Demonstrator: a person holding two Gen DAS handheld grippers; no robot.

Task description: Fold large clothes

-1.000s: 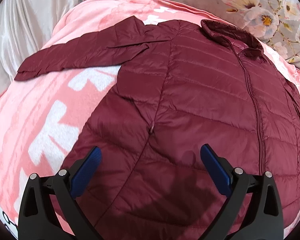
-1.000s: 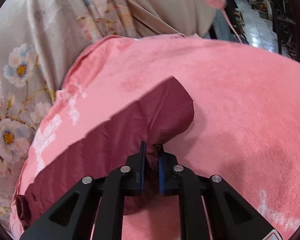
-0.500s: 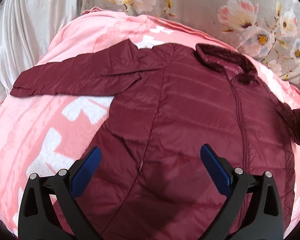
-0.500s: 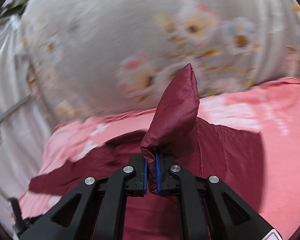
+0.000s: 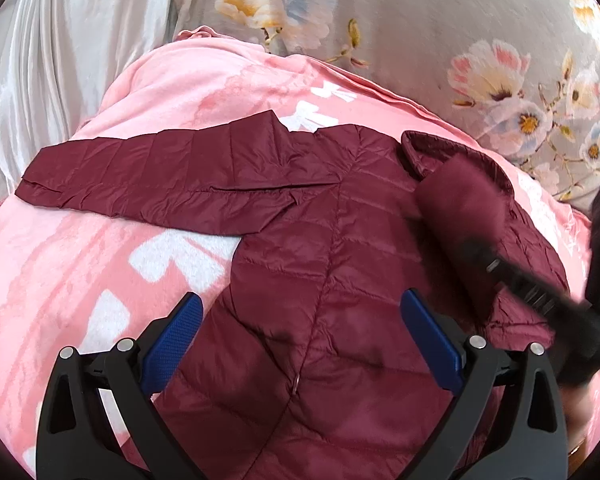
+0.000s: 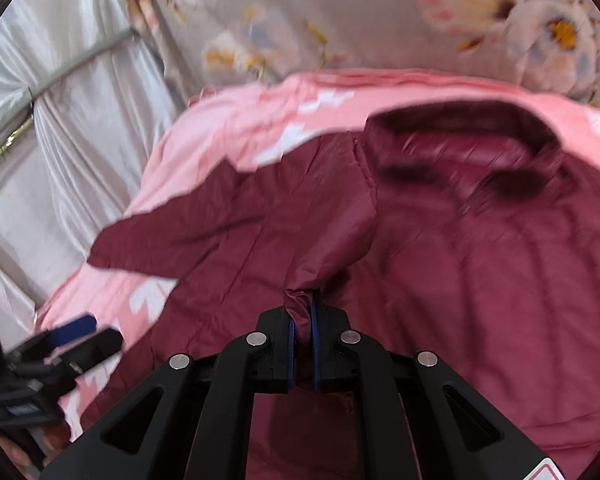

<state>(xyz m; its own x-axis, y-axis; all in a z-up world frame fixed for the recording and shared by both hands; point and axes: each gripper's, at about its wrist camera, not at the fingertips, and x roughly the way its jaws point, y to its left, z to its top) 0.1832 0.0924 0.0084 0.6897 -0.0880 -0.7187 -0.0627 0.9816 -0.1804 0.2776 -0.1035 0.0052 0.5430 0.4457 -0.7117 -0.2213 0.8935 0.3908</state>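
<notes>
A maroon quilted puffer jacket (image 5: 340, 264) lies front-up on a pink blanket, collar (image 5: 440, 148) at the far side; it also shows in the right wrist view (image 6: 480, 260). Its left sleeve (image 5: 160, 172) stretches out flat to the left. My right gripper (image 6: 301, 312) is shut on the cuff of the right sleeve (image 6: 328, 240) and holds it over the jacket's chest; it shows blurred in the left wrist view (image 5: 476, 256). My left gripper (image 5: 300, 336) is open and empty, hovering above the jacket's lower body. It appears at the lower left of the right wrist view (image 6: 72, 332).
The pink blanket (image 5: 80, 272) with white patterns covers the surface. Grey floral fabric (image 5: 460, 40) hangs behind it, and shiny white draped cloth (image 5: 60, 48) stands at the left.
My right gripper has carried the right sleeve up off the blanket and swung it left across the jacket's chest. My left gripper has drawn back slightly, staying open.
</notes>
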